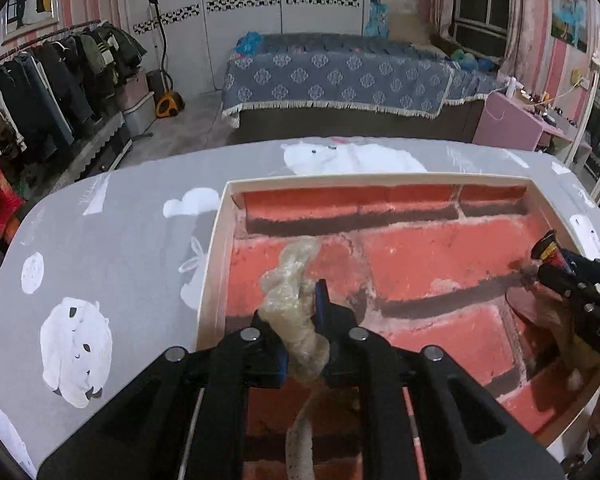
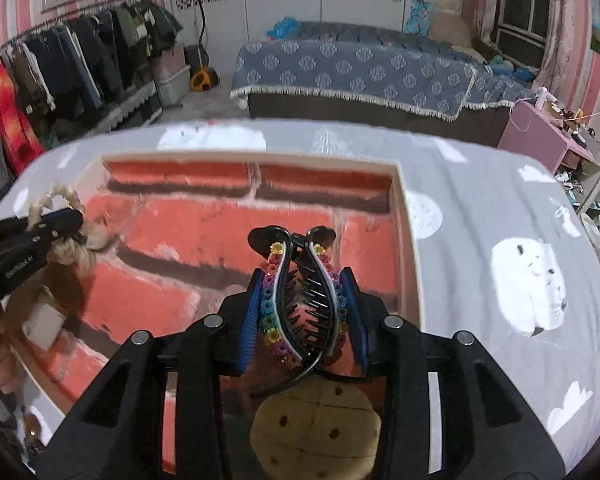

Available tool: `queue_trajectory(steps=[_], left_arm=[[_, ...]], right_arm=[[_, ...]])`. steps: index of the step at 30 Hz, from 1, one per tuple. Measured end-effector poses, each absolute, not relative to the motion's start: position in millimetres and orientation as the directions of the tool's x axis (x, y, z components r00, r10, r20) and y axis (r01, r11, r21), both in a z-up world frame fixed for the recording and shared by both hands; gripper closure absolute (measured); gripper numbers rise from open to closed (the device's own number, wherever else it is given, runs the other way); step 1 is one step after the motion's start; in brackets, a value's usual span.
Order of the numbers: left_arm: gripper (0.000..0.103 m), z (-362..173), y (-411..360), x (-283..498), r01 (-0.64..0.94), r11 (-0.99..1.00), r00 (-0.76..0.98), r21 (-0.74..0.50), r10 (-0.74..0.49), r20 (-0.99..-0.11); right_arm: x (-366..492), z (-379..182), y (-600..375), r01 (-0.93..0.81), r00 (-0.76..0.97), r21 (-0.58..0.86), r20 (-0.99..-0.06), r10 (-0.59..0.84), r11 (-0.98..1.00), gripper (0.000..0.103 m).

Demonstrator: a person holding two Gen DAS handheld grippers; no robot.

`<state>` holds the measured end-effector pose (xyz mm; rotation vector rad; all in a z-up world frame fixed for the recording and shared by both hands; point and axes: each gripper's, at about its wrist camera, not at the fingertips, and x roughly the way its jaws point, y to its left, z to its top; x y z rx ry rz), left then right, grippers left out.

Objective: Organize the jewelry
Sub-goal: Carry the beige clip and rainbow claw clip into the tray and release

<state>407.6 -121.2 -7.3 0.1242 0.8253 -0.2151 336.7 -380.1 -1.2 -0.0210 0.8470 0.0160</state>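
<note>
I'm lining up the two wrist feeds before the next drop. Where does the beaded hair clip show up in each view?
Left wrist view: only the tip of the hair clip shows, at the right edge, in the right gripper.
Right wrist view: hair clip at centre, between the closed jaws.
Shared landmark: the box's red divided tray, under both grippers.

One tray [image 2: 408, 216], one hair clip [image 2: 300, 300], one twisted scrunchie [image 1: 296, 308].
</note>
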Motion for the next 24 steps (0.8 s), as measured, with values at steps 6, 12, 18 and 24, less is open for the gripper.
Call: queue_trajectory(steps=[6, 12, 18, 24], left_arm=[[0.085, -10.8, -122.1, 408.5, 0.230, 0.972, 0.661, 0.051, -0.118, -0.741], [0.056, -5.4, -121.0, 404.9, 0.214, 0.975, 0.686, 0.052, -0.112, -0.719], [0.045, 10.5, -115.5, 400.2, 0.209, 0.977, 0.708, 0.031, -0.129, -0.694], [0.037, 47.1, -104.0, 385.7, 0.196, 0.980, 0.754, 0.017, -0.139, -0.642]], right_arm=[[338.1, -7.5, -382.5, -0.012, 0.645, -0.014, -0.764, -0.003, 1.000, 0.064], [335.0, -4.3, -386.9, -0.009, 0.663, 0.007, -0.749, 0.011, 1.000, 0.044], [322.2, 19.9, -387.7, -0.019, 0.706, 0.030, -0.708, 0.035, 0.999, 0.032], [298.2, 67.5, -391.0, -0.020, 0.776, 0.028, -0.630, 0.033, 0.999, 0.024]])
